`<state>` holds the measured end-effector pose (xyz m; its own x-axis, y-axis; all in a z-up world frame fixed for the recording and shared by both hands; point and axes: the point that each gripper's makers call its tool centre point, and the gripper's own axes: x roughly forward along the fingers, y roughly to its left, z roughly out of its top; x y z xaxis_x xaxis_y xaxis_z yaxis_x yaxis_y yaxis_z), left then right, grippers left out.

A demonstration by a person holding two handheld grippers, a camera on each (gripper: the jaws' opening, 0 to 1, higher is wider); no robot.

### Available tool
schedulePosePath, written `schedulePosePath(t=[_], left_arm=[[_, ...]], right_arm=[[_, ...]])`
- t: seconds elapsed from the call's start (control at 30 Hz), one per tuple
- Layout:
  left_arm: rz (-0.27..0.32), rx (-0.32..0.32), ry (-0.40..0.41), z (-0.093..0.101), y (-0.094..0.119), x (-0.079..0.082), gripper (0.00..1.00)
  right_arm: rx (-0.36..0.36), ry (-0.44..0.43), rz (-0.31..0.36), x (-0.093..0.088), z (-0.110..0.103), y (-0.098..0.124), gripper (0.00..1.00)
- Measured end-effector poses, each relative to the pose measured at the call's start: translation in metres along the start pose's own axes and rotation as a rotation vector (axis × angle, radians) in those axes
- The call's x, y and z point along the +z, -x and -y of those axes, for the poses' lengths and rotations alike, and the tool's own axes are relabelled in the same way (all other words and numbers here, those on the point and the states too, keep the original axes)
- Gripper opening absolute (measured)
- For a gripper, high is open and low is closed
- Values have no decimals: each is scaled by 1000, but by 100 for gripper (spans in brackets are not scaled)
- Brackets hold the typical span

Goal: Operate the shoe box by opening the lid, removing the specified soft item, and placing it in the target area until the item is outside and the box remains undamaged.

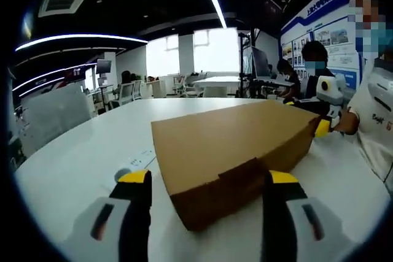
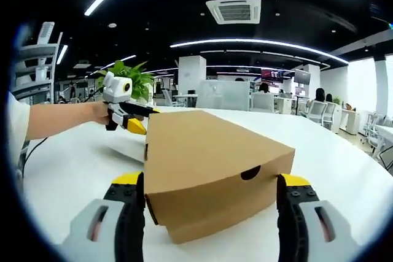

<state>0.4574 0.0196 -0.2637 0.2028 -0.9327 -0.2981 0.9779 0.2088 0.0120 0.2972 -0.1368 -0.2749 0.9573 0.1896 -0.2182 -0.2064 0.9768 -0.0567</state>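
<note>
Yellow-tipped jaws of my left gripper (image 1: 209, 197) stand wide apart, straddling one end of the shoe box (image 1: 236, 148), near the flap of its lid (image 1: 245, 173). At the box's opposite end my right gripper (image 2: 212, 204) is spread the same way, a jaw on either side of the end with the round finger hole (image 2: 250, 173). I judge I hold both there to brace the box before lifting the lid, which is shut. Resting flat on the white surface (image 1: 73, 170), the box runs its long axis from one gripper toward the other.
</note>
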Motion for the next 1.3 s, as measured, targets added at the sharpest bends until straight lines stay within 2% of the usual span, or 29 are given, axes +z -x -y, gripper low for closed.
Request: schedulePosePath(t=[0.1,0.27,0.33,0.5,0.7,1.3], left_arm=[[35,-11,7,2,0,7,78],[37,-23,7,4,-1,7,76],[36,-22,46,3,-1,4,76],[46,-27,36,6,0,5,72],[47,-33,40,9,-3,7,75],[84,-18,76,13,3,6,69]], right_arm=[[-2,3,0,0,1,0,93],[-16,-13,8,4,6,1,94],[-16,-2,11,4,6,1,93],[-13,-10,8,2,4,-1,94],[-21,1,4,2,4,-4,94],[37,0,22,2,10,-2,91]])
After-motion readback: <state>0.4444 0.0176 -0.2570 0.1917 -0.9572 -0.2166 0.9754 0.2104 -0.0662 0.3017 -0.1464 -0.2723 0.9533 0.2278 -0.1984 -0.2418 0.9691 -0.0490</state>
